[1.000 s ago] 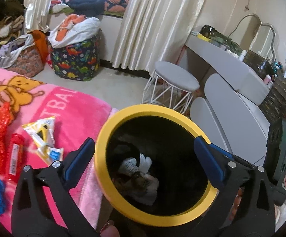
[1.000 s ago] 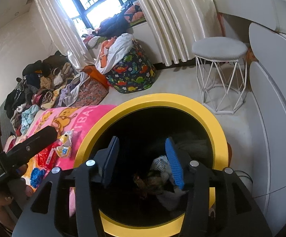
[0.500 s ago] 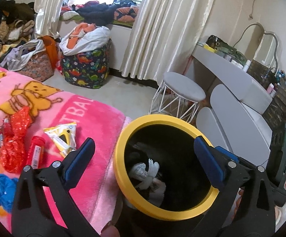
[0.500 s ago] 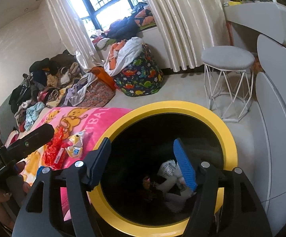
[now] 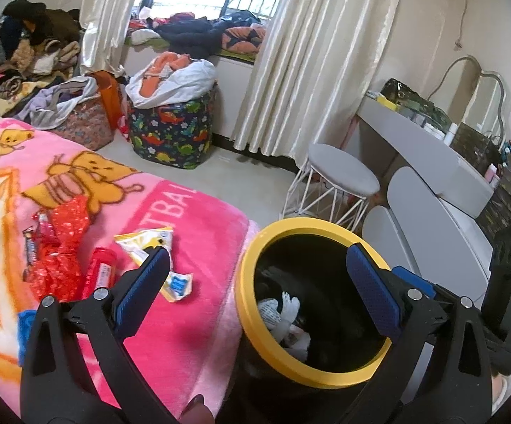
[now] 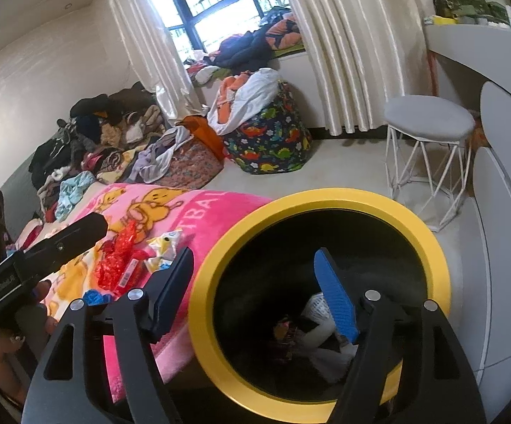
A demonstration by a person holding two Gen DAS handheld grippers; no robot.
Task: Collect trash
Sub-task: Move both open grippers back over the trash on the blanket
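Both grippers, left and right, wide, empty, straddling bin rim; wrappers on blanket left of bin.

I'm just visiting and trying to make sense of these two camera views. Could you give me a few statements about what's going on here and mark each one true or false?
1. The yellow-rimmed trash bin already has crumpled paper inside. True.
2. The left gripper is clamped on a wrapper. False: its jaws stand wide open and hold nothing.
3. A red crinkly wrapper lies on the pink blanket. True.
4. The bin stands on the grey stool. False: the stool is apart from it, farther back by the curtains, with nothing on its seat.
5. The right gripper is open and empty. True.
6. The yellow-and-white wrapper is inside the bin. False: it lies on the blanket.
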